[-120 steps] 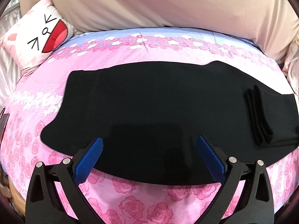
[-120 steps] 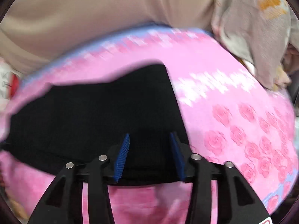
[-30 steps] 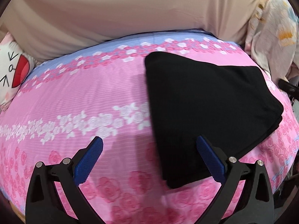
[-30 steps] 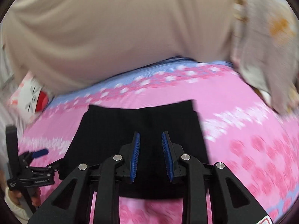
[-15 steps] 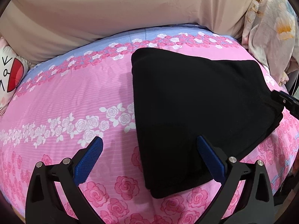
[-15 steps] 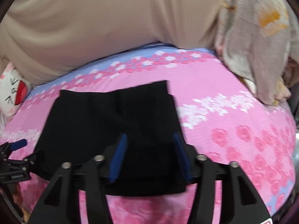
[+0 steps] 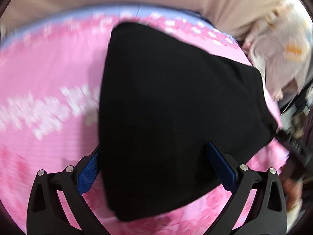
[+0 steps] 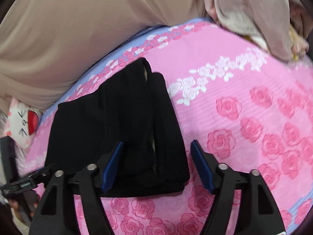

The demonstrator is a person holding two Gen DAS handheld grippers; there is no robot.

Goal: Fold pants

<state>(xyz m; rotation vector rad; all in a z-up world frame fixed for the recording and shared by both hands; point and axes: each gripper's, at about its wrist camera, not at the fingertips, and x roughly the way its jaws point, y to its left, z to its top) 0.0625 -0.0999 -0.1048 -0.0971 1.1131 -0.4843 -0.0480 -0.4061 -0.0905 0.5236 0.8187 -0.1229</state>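
Hovering: my left gripper (image 7: 154, 164) and right gripper (image 8: 157, 164), both spread wide, gripping nothing, flanking the bundle.
Pants (image 8: 117, 121): folded compact on the pink bedsheet (image 8: 244, 117) (layers stacked to stay flat).

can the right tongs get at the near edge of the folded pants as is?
Probably yes. The right tongs stand open right over the near edge of the folded black pants, which lie flat on the pink rose bedsheet. Nothing lies between them.
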